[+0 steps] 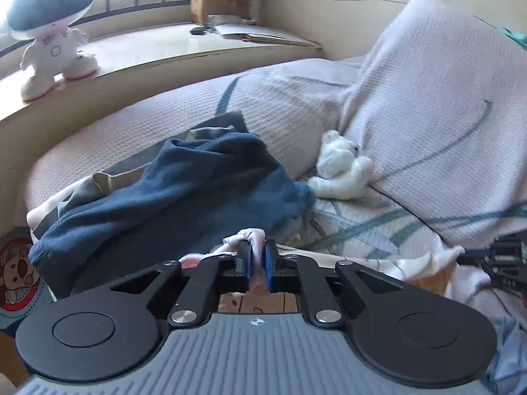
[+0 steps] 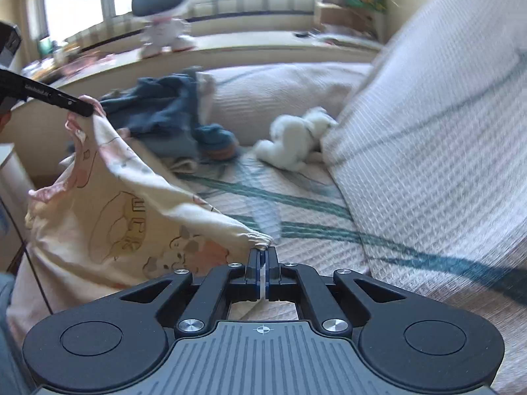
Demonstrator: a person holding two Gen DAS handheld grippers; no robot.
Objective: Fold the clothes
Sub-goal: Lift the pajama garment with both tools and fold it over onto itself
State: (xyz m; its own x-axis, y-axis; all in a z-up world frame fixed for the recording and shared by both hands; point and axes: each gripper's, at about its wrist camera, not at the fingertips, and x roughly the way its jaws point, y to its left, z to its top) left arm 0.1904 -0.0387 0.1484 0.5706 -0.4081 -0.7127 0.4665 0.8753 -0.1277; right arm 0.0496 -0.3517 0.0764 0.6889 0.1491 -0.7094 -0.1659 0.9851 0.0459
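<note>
so in the right wrist view, far left of the frame, the left gripper comes in as a dark bar with its fingers pinched on a bunched pink edge of the cream printed garment. that garment hangs stretched from there down to the bottom centre, where the right gripper has its fingers almost fully together on a gathered cuff. behind it, mid left, a dark blue garment sits in a heap on the bed, and a white plush toy lies right of it against a big pillow. upper left on the window ledge stands a toy figure with a big dark head.

left wrist view: its fingers stand a little apart with pink cloth between them.
</note>
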